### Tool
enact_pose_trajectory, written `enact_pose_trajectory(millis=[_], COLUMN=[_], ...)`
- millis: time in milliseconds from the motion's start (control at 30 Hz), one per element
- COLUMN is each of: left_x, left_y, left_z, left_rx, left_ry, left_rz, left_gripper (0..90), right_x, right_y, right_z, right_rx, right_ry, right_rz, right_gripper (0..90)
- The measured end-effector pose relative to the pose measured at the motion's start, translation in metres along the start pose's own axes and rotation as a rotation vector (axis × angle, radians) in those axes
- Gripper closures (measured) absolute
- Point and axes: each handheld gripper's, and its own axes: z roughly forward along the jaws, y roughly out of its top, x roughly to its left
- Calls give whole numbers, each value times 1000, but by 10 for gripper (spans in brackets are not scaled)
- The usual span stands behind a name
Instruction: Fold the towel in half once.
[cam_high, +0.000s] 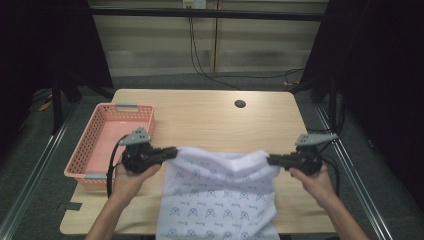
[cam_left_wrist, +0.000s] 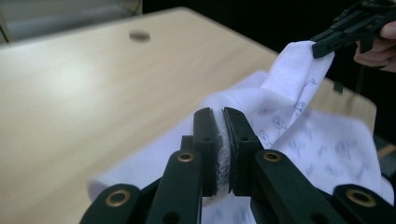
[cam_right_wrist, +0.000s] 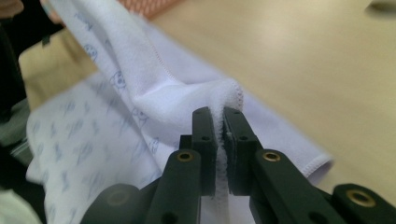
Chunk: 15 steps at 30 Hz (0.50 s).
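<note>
Both black two-jaw tools, the left gripper (cam_high: 172, 151) and right gripper (cam_high: 270, 160), clench far corners of the white printed cotton cloth (cam_high: 220, 195) at the wooden table's (cam_high: 210, 117) six o'clock edge, seemingly mid-fold, next needing even travel; the high view adds a pink plastic basket (cam_high: 102, 140) at nine o'clock.

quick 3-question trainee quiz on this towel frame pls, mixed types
1. True or false: the left hand-held gripper is shut on the white printed towel.
2. What does the right hand-held gripper pinch: A) basket rim B) towel edge C) cable?
3. Where does the pink basket sit relative to the towel?

Key: 1 true. 2 B. 3 on the table's left side, beside the towel, apart from it.
</note>
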Motion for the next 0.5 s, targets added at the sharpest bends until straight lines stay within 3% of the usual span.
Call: enact_pose_trajectory(millis=[33, 67, 100, 133, 167, 233, 267, 300, 333, 367, 500], left_x=[-6, -6, -8, -9, -8, -5, -5, -5, -5, -7, -8], left_y=[-19, -19, -27, -35, -44, -64, -64, -80, -80, -89, -91], left_z=[5, 5, 6, 8, 9, 14, 14, 18, 18, 22, 31], left_rx=[57, 57, 81, 97, 113, 163, 163, 205, 205, 258, 291], left_ry=[-4, -4, 1, -5, -6, -13, -13, -31, -31, -27, -28], left_rz=[4, 4, 15, -1, -20, -45, -45, -61, -61, -65, -51], left_gripper=[845, 845, 845, 845, 844, 844, 843, 843, 843, 843, 845], right_x=[6, 6, 10, 10, 13, 14, 14, 15, 15, 16, 13], right_y=[-21, -21, -38, -38, -55, -66, -66, -78, -78, -80, -80], right_z=[9, 9, 15, 15, 19, 20, 20, 21, 21, 20, 24], right_rx=[46, 46, 89, 89, 120, 132, 132, 173, 173, 196, 217], right_ry=[11, 11, 29, 29, 39, 44, 44, 35, 35, 28, 9], right_rz=[13, 13, 32, 32, 61, 80, 80, 89, 89, 83, 66], right_gripper=[846, 846, 846, 846, 846, 846, 846, 846, 846, 846, 855])
